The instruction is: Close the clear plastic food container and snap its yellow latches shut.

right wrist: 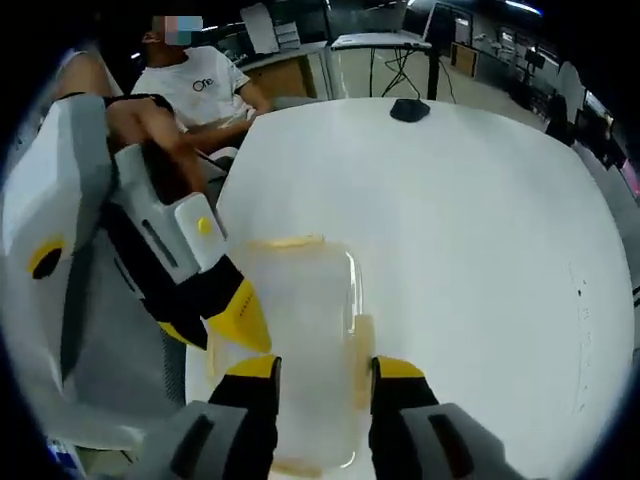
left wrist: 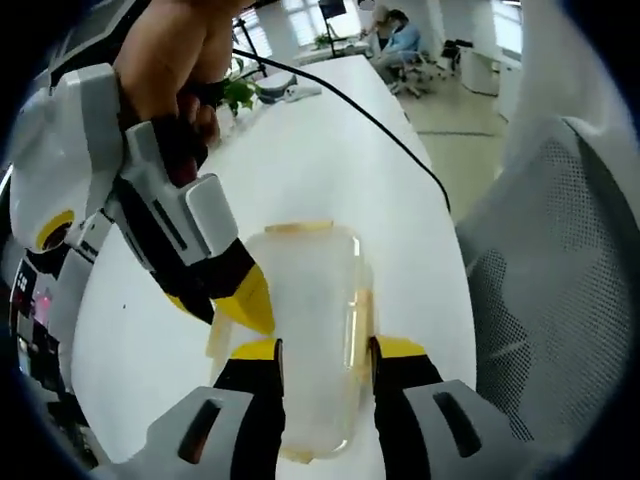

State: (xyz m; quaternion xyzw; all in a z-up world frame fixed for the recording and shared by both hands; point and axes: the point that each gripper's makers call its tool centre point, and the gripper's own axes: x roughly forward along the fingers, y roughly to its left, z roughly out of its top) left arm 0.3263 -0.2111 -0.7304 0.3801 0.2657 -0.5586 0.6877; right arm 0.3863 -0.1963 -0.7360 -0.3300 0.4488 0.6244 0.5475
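Note:
A clear plastic container (left wrist: 305,300) (right wrist: 300,310) lies on the white table (left wrist: 330,150) (right wrist: 480,220) with its lid on. Yellow latches show at its far end (left wrist: 298,227) (right wrist: 285,241) and along its right side (left wrist: 360,315) (right wrist: 362,335). My left gripper (left wrist: 328,350) is open, its yellow-tipped jaws straddling the container's near part from above. My right gripper (right wrist: 325,370) is open in the same way over the container. Each gripper also comes into the other's view from the left, the right gripper (left wrist: 245,300) and the left gripper (right wrist: 240,318) each with a yellow tip at the container's left edge.
A grey mesh chair (left wrist: 560,280) stands close at the right. A black cable (left wrist: 380,120) runs across the table past a small plant (left wrist: 235,92). A seated person in a white shirt (right wrist: 205,85) is beyond the table; a dark small object (right wrist: 408,108) lies at its far edge.

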